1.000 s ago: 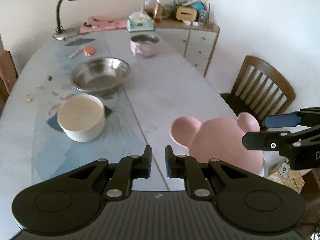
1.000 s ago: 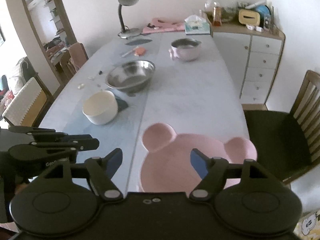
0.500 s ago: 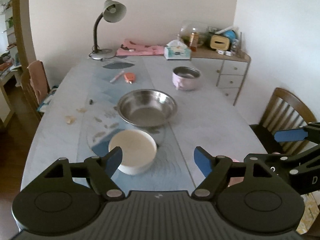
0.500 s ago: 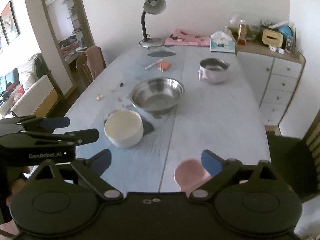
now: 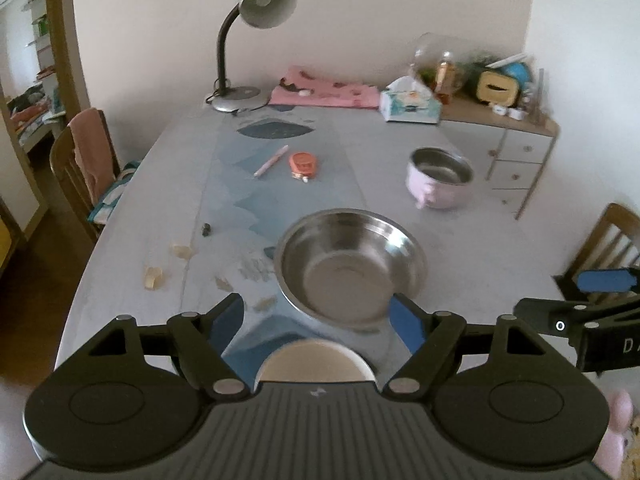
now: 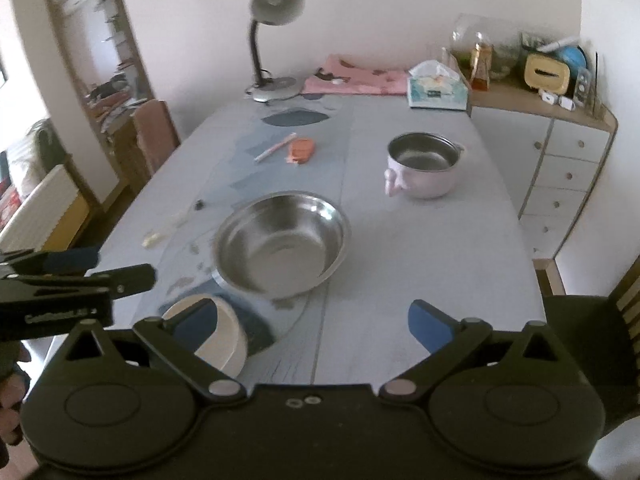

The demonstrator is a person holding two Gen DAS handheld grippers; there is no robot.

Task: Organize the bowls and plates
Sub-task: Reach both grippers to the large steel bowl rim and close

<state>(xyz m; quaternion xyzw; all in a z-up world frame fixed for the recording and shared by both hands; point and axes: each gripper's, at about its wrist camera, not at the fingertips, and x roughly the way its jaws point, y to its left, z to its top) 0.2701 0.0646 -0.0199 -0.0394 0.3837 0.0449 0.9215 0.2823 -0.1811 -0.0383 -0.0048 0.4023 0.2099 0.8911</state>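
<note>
Left wrist view: a steel bowl (image 5: 352, 266) is seen near the middle of the table (image 5: 460, 240), with a white bowl (image 5: 316, 364) just beside it at the near edge and a pink-sided pot (image 5: 440, 178) set well apart beyond. The left gripper (image 5: 316, 316) is held above the white bowl, jaws spread wide and empty. The right gripper (image 6: 312, 320) is likewise held wide apart with nothing between its jaws. A desk lamp (image 6: 272, 40) is placed at the far end.

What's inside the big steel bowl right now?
Nothing: the steel bowl shows only its bare shiny bottom. The table under it is hidden.
</note>
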